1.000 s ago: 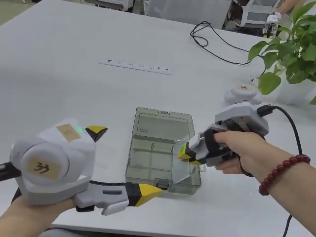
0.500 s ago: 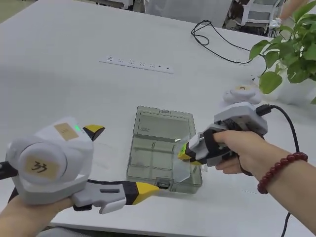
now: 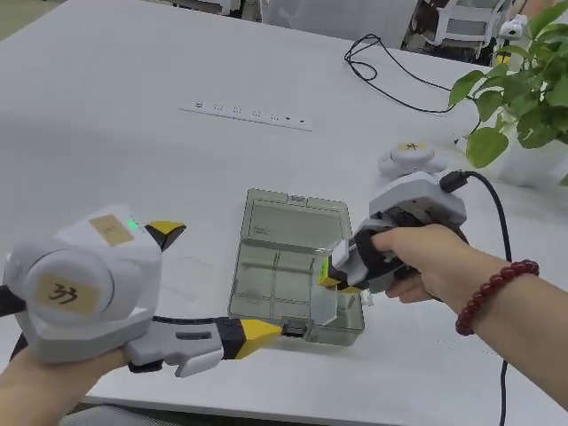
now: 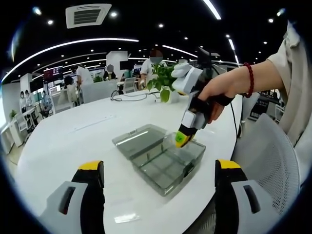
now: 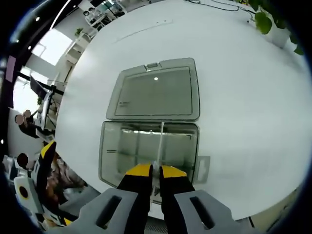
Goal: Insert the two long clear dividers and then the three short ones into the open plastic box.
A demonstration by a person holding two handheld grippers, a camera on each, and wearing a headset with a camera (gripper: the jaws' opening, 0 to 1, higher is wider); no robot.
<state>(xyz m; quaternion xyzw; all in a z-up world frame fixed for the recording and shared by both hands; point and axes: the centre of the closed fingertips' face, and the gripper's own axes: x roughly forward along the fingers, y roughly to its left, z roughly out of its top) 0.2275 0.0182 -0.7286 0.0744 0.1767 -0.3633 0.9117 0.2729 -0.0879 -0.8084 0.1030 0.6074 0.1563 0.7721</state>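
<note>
The open clear plastic box [image 3: 266, 286] lies near the table's front edge, its lid [image 3: 294, 223] folded flat behind it. Clear partitions stand inside it. My right gripper [image 3: 330, 274] hangs over the box's right end, shut on a clear divider [image 3: 325, 305] whose lower edge reaches into the box. The right gripper view looks down on the box [image 5: 122, 146] with that divider [image 5: 161, 139] edge-on between the yellow tips. My left gripper [image 3: 211, 284] is open wide at the box's left front, holding nothing. In the left gripper view, the box [image 4: 161, 161] lies ahead of the jaws, with the right gripper [image 4: 184, 139] above it.
A white power strip [image 3: 244, 114] lies mid-table, with a black cable [image 3: 382, 67] behind it. A potted plant [image 3: 519, 84] stands at the right, near a round white device [image 3: 408, 158]. A small clear piece [image 5: 202, 168] lies beside the box's right end.
My right hand has drawn a little nearer to the box, still holding the divider over its right end. The left gripper has barely shifted.
</note>
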